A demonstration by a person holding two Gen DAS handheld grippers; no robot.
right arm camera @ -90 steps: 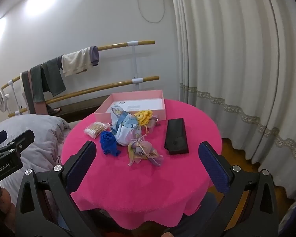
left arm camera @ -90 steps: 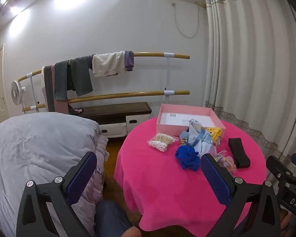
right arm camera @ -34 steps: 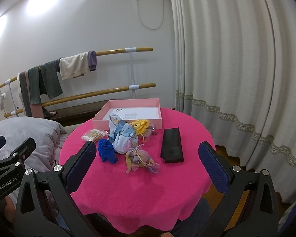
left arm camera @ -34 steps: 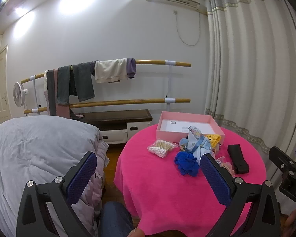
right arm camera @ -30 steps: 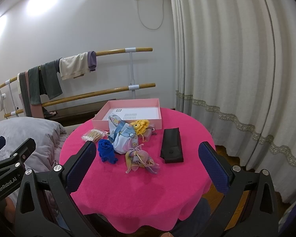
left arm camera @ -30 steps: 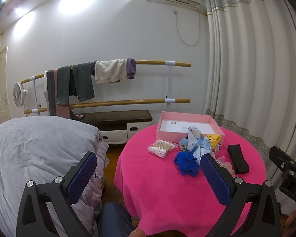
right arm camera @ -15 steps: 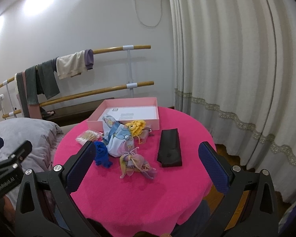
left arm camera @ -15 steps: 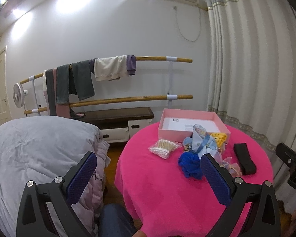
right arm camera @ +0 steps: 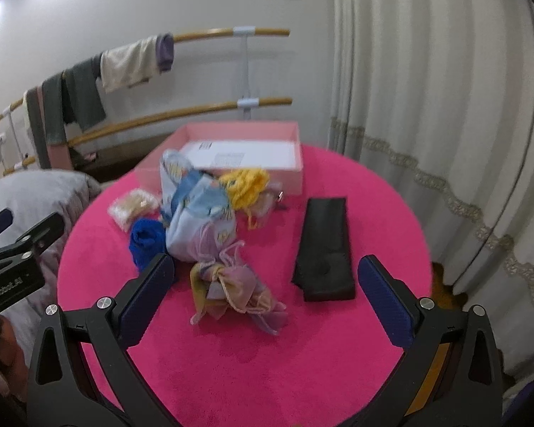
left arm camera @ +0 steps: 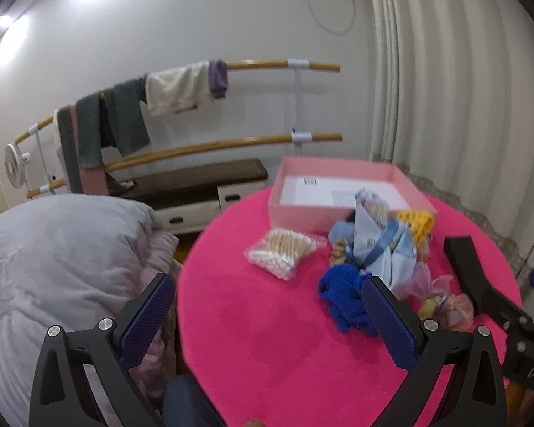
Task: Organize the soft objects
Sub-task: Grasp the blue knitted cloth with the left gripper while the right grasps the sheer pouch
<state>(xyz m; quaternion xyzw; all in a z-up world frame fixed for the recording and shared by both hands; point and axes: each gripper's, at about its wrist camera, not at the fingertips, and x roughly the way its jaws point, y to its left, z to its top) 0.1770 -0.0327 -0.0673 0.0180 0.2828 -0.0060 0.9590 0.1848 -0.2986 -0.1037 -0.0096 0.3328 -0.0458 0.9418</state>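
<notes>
A round table with a pink cloth (left arm camera: 267, 338) (right arm camera: 267, 373) holds a heap of soft things: a blue scrunchy cloth (left arm camera: 341, 299) (right arm camera: 146, 242), a light blue bag (left arm camera: 377, 245) (right arm camera: 195, 213), a yellow knit piece (left arm camera: 418, 222) (right arm camera: 245, 185), a mauve organza pouch (right arm camera: 231, 291) (left arm camera: 448, 306) and a black folded pouch (right arm camera: 325, 249) (left arm camera: 462, 259). An open pink box (left arm camera: 338, 192) (right arm camera: 238, 153) stands behind them. My left gripper (left arm camera: 270, 313) is open and empty above the table's near left. My right gripper (right arm camera: 263, 295) is open and empty above the mauve pouch.
A clear bag of cotton swabs (left arm camera: 281, 249) (right arm camera: 131, 206) lies left of the heap. A grey duvet (left arm camera: 53, 267) is left of the table. Wooden rails with hung clothes (left arm camera: 153, 106) and a low bench (left arm camera: 195, 185) stand at the wall. Curtains (right arm camera: 427, 89) hang at the right.
Both grippers have moved forward and tilted down over the table, so the heap and box look larger and nearer. Both stay open. The objects have not moved.
</notes>
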